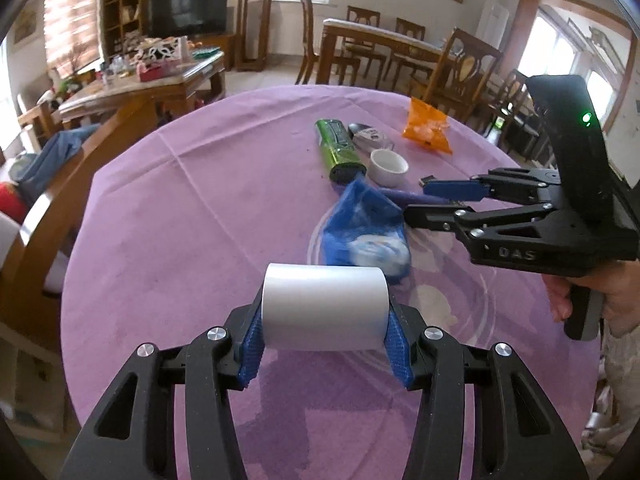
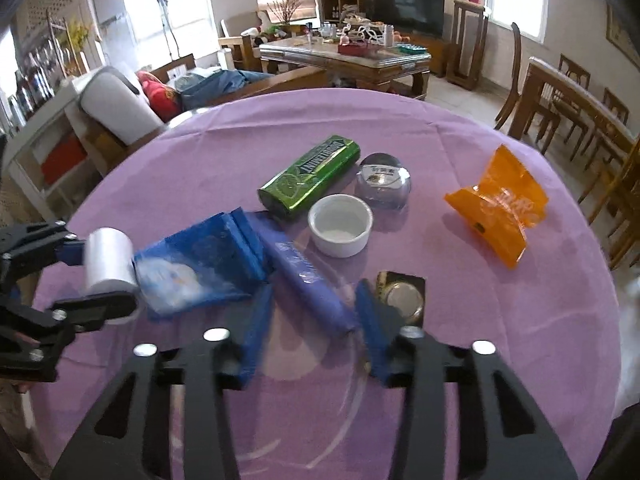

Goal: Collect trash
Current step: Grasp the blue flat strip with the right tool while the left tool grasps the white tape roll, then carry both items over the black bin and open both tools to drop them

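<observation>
My left gripper [image 1: 324,320] is shut on a white roll of plastic bags [image 1: 324,306] and holds it above the purple tablecloth [image 1: 192,216]; the roll also shows in the right wrist view [image 2: 109,264]. Just beyond it lies a crumpled blue wrapper [image 1: 360,224] [image 2: 204,264]. My right gripper [image 2: 314,322] is open, its fingers either side of the near end of a purple tube-shaped pack [image 2: 308,276]. It shows from the side in the left wrist view [image 1: 416,200]. A green packet [image 2: 310,178], an orange snack bag [image 2: 498,210] and a clear plastic lid [image 2: 382,184] lie farther back.
A white ramekin [image 2: 340,228] stands mid-table. A small black packet with a round metal disc [image 2: 402,296] lies by my right finger. A clear plastic sheet [image 2: 320,420] lies on the near cloth. Wooden chairs [image 1: 460,68] and a cluttered side table [image 1: 148,80] surround the round table.
</observation>
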`<state>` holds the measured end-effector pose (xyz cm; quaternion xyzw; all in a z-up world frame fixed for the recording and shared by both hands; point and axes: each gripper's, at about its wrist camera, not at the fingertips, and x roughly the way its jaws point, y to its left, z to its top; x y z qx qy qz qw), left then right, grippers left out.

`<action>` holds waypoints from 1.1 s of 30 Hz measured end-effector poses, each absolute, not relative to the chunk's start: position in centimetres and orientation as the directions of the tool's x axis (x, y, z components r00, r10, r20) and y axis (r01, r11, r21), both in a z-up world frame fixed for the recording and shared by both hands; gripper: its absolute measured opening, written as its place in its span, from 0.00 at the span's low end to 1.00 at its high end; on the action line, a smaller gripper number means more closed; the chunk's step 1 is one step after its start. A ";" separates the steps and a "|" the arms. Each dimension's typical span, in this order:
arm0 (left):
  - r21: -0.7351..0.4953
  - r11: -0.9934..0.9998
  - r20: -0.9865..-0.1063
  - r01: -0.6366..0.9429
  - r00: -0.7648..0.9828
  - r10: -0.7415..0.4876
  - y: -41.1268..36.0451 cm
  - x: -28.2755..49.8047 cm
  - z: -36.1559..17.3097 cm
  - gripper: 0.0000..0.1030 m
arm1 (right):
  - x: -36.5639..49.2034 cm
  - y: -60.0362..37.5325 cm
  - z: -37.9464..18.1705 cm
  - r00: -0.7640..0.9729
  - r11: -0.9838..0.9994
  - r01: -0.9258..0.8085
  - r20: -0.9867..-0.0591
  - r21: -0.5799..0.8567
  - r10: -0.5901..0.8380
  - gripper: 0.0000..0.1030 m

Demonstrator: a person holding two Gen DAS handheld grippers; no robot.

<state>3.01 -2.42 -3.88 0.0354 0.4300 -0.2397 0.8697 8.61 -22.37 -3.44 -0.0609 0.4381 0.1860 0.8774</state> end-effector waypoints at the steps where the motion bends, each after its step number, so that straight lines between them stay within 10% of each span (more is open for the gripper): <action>1: -0.149 0.882 -0.761 0.447 0.517 -0.391 -2.5 2.9 -3.8 0.49 | 8.6 -22.5 -3.4 0.543 0.922 -0.381 -0.790 0.069 0.283 0.28; 21: -0.220 0.822 -0.585 0.525 0.604 -0.542 -4.0 0.0 2.0 0.49 | 0.3 -33.8 2.2 0.667 0.852 -0.291 -0.546 0.436 0.507 0.06; 33: -0.248 0.617 -0.514 0.747 0.439 -0.737 -20.7 -1.4 5.0 0.49 | -7.7 -48.8 3.7 0.858 0.867 -0.031 -0.431 0.498 0.278 0.06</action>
